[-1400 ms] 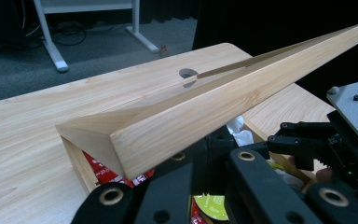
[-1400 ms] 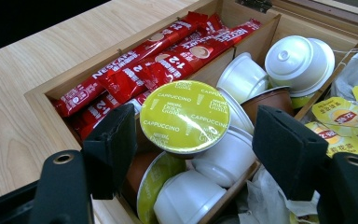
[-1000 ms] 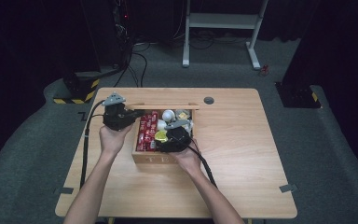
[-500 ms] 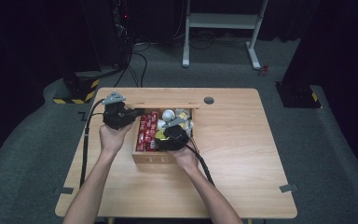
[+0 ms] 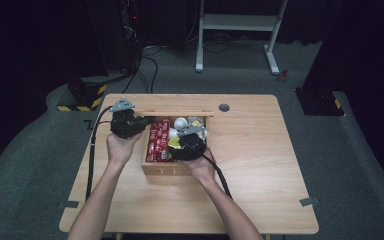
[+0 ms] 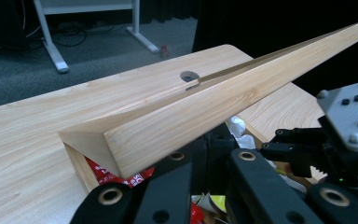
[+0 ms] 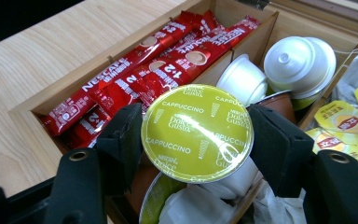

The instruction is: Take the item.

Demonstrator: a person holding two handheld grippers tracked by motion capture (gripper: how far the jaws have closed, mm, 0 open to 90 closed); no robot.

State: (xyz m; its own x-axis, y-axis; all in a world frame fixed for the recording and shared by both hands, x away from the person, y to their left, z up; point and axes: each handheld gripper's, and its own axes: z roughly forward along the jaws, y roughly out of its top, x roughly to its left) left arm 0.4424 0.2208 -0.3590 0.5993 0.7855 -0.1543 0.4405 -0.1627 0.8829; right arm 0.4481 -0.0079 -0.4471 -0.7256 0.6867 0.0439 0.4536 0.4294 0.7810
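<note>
1. The table (image 5: 260, 165) carries a wooden box (image 5: 172, 170) near its middle, with its hinged lid (image 6: 223, 100) raised and standing open along the far edge. Any move here has to stay inside the box walls and under that lid.
2. The left gripper (image 5: 125, 122) sits at the box's left far corner, up against the end of the lid. Its jaws look close together beneath the lid's end, but whether they pinch the wood I cannot tell. It seems to be steadying the lid, so it should stay put and not lean on it (a nudged lid could drop onto the other hand).
3. The right gripper (image 7: 196, 133) hovers over the box's middle compartment, jaws spread about as wide as the capsule and pressing its rim from both sides. Keep the squeeze light, since the foil top can dent.
4. The red sachets (image 7: 154, 70) fill the left compartment, beside the divider; the move should stay clear of them.
5. The white capsules (image 7: 298, 58) lie just beyond the held one, and yellow tea bags (image 7: 340, 123) are in the right compartment.
6. The green Cappuccino capsule (image 7: 196, 131), held foil-up just above the other pods, should travel straight and level (a tilt may let it slip).
</note>
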